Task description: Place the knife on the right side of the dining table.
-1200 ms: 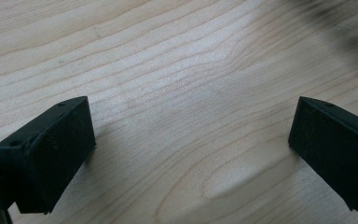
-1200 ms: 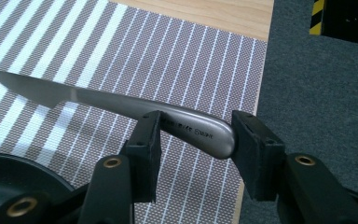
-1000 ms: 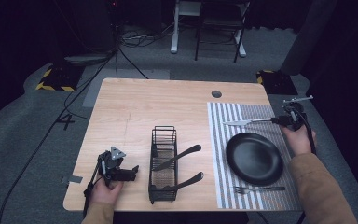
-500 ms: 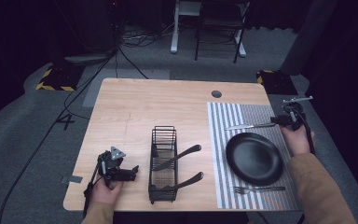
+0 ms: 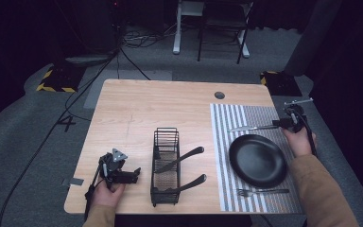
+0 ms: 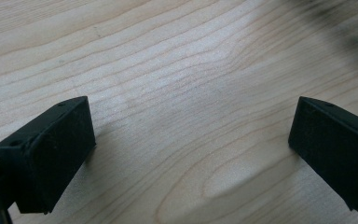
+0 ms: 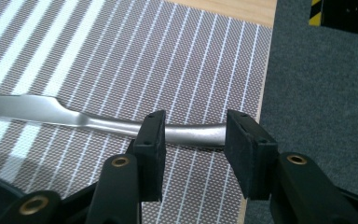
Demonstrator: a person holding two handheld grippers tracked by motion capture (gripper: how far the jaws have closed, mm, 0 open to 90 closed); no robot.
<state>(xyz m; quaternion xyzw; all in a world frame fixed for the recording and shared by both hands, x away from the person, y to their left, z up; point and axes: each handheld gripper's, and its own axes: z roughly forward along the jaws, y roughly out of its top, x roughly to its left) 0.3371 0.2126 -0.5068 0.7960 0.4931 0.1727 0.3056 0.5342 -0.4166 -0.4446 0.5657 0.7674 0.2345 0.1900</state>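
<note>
**Knife down on the mat, two pieces left in the rack**

The right tongs [image 7: 193,126] stand partly open, low over the far right corner of the mat [image 7: 191,56]. The handle end of the knife [image 7: 51,109] lies between the two jaws. The near jaw stands in front of the handle and the other sits just off its tip. Neither pad can be seen pressing on the metal, so this reads as a loose straddle rather than a grip. From the jaws the blade runs away to one side, flat on the stripes. In the high view the right tongs [image 5: 283,124] are at the mat's right edge, and the knife [image 5: 250,128] reaches from them toward the middle of the tabletop [image 5: 146,104].

Just nearer the person than these tongs sits the black plate [image 5: 257,160]. Beyond the plate, at the mat's near edge, lies a fork [image 5: 262,191].

The left tongs [image 6: 191,126] are wide open and hold nothing, with bare wood between the jaws. In the high view they [image 5: 134,174] rest just to the left of the wire rack [image 5: 165,137], pointing toward it but apart from it. Two dark-handled pieces [image 5: 184,158] still lean out of the rack on its far side from these tongs.

As a judgement, a place is being laid. Plate, fork and knife look set. What remains is drawing the right tongs clear of the knife and seeing to the two pieces in the rack.
</note>
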